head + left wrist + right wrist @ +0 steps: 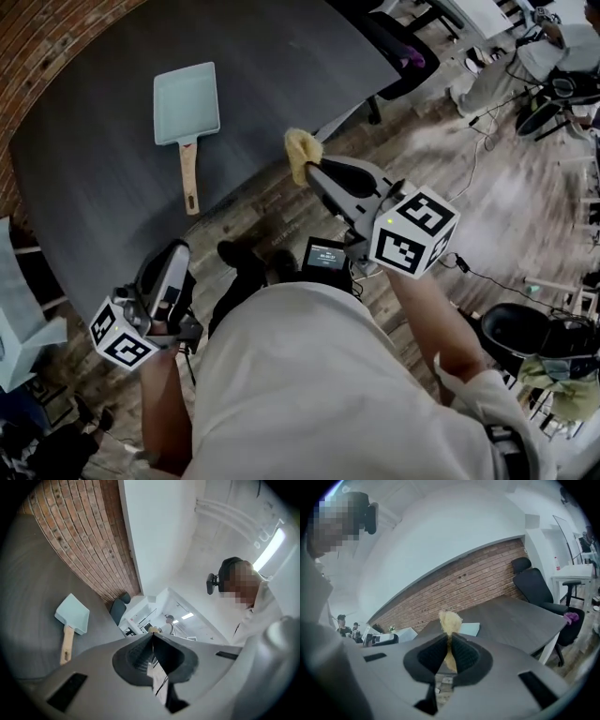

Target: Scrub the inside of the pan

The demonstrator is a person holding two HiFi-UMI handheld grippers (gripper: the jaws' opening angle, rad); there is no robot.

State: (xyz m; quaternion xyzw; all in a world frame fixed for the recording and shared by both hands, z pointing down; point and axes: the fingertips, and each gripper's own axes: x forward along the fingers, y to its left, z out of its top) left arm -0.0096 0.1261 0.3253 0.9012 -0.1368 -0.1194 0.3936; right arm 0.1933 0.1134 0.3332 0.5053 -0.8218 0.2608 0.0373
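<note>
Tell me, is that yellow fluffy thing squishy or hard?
Probably squishy: the yellow scrubber is pinched thin between the right gripper's jaws and puffs out past them. It likely weighs little, since it stands up unsupported without drooping.

Left gripper (152, 634), right gripper (449, 638): fingers (465, 656) closed.

Soft, even indoor light; a ceiling strip (271, 549) glares white. Both gripper views bend and darken at the edges.
</note>
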